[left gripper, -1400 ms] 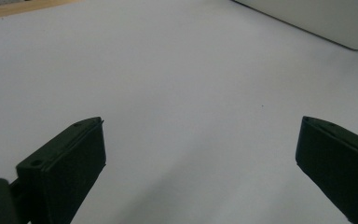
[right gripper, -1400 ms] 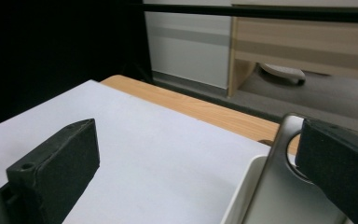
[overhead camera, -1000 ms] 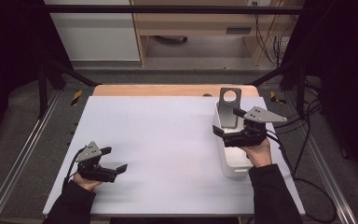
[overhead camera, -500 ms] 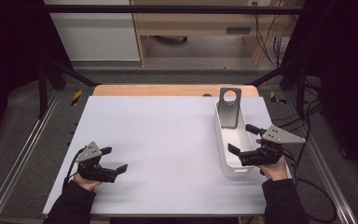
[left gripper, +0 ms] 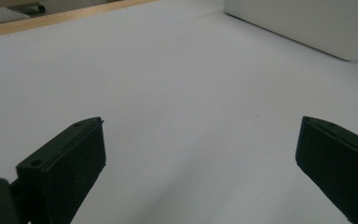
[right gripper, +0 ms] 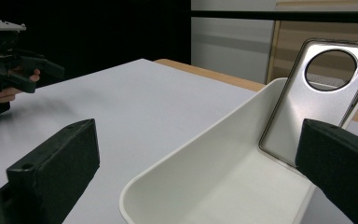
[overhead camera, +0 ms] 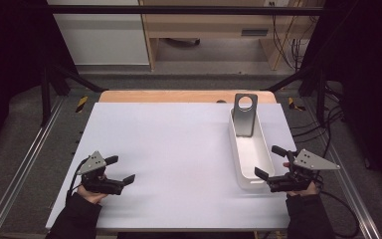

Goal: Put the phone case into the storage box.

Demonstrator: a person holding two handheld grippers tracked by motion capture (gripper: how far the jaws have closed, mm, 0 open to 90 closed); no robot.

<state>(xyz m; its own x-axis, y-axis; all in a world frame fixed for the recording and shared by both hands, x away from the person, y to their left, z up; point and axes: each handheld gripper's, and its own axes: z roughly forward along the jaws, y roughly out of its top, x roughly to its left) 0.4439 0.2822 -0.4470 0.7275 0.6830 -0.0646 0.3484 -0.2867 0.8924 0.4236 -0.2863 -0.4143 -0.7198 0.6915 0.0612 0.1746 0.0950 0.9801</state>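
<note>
Right claw [overhead camera: 268, 163] spread, empty, just off the near end of the white tray [overhead camera: 238, 149] with the metal plate [overhead camera: 244, 113] leaning upright at its far end, ahead of the claw; left claw [overhead camera: 121, 169] spread, empty, low over bare worktop [overhead camera: 179, 149], tray well off.

Left gripper [overhead camera: 121, 169] and right gripper [overhead camera: 271, 163] rest low at the near corners — jaws wide apart, empty.

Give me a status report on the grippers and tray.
Left gripper open, empty. Right gripper open, empty, at tray's near end. Metal plate leans in tray. Nothing in the way.
</note>
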